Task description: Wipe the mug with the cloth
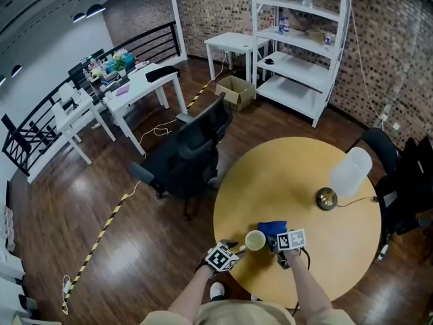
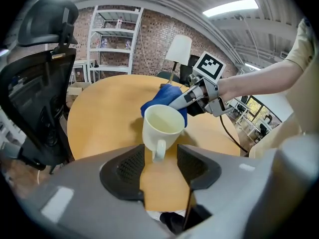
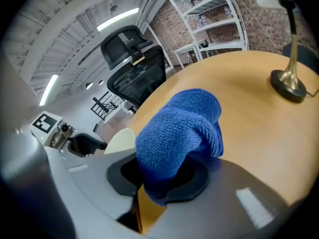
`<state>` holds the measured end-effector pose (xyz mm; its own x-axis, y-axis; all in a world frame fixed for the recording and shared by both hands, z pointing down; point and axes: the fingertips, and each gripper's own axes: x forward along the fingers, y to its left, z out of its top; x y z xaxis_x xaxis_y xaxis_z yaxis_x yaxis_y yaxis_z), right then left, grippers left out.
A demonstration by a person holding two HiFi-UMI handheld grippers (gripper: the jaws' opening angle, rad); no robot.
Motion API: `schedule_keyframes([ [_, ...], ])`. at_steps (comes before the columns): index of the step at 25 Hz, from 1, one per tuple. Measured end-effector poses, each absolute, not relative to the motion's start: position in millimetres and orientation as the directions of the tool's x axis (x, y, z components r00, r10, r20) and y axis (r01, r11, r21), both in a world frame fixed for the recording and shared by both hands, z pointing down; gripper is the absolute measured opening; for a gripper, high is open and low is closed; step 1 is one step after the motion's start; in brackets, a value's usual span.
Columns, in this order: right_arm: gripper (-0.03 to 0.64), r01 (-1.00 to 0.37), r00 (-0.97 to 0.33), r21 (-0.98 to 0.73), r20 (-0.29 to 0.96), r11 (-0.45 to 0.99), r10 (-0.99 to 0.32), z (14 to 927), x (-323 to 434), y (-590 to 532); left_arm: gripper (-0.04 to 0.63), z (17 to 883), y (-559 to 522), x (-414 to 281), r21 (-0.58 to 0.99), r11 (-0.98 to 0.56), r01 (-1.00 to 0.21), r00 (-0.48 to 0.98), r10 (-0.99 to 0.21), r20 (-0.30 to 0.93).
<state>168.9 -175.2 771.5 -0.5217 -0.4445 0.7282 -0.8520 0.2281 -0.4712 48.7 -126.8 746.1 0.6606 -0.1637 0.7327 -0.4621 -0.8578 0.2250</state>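
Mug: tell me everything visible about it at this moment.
The mug is plain cream-white and glossy like ceramic. It looks empty and has one loop handle. It stands upright on the round wooden table, near the person's edge. Its handle lies between the left gripper's fingers with gaps either side, so it is not gripped. The blue cloth, held by the right gripper, appears to rest against its far side.

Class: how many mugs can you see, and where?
1. The cream ceramic mug stands on the round wooden table, its handle between the jaws of the left claw; distant shelves may hide more.
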Motion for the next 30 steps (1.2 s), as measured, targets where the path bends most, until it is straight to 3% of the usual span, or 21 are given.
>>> schedule_keyframes([
  [6, 0.081, -0.816, -0.534, -0.359, 0.768, 0.454, -0.353, 780.5, 162.4, -161.9, 0.060, 762.1, -129.8, 51.0, 0.168, -0.868, -0.467, 0.603, -0.174, 0.778],
  [15, 0.081, -0.671, -0.576, -0.267, 0.776, 0.691, -0.259, 781.9, 149.9, -145.7, 0.054, 759.8, -132.6, 54.4, 0.117, -0.880, -0.460, 0.571, -0.192, 0.798],
  [30, 0.081, -0.638, -0.460, -0.089, 0.841, 0.765, -0.286, 785.2, 139.0, -123.9, 0.052, 757.6, -129.7, 56.0, 0.082, -0.878, -0.472, 0.542, -0.216, 0.813],
])
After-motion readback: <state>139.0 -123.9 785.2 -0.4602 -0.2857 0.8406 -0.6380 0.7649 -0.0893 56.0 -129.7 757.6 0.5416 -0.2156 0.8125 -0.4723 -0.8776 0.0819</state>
